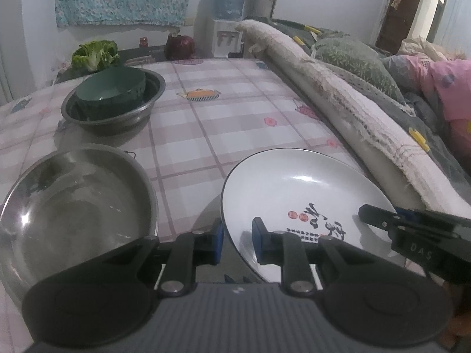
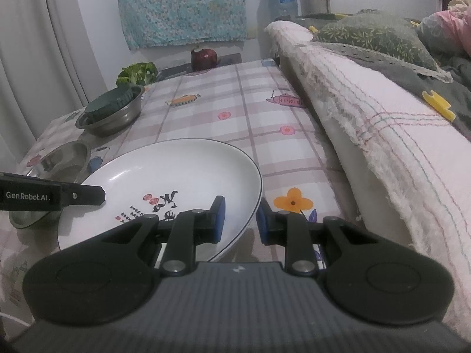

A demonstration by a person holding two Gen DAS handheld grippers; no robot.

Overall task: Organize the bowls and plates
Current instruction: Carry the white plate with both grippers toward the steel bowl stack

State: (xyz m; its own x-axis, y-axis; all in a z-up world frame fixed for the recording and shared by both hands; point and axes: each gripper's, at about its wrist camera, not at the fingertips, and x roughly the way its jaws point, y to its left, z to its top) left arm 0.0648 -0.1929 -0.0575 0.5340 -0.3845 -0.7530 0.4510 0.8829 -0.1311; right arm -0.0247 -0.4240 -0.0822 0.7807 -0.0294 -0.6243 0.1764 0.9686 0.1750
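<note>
A white plate (image 1: pixel 294 194) with black calligraphy and red seals lies on the checked tablecloth (image 1: pixel 220 123); it also shows in the right wrist view (image 2: pixel 176 173). My left gripper (image 1: pixel 237 242) straddles its left rim, one blue pad on each side, jaws a little apart. My right gripper (image 2: pixel 240 220) straddles its right rim the same way. An empty steel bowl (image 1: pixel 76 206) sits left of the plate. A farther steel bowl (image 1: pixel 114 108) holds a dark green bowl (image 1: pixel 110 94).
A rolled white towel (image 1: pixel 338 111) and bedding run along the table's right edge. Lettuce (image 1: pixel 94 54) and a red cabbage (image 1: pixel 180 46) lie at the far end. A water dispenser (image 1: pixel 228 14) stands behind.
</note>
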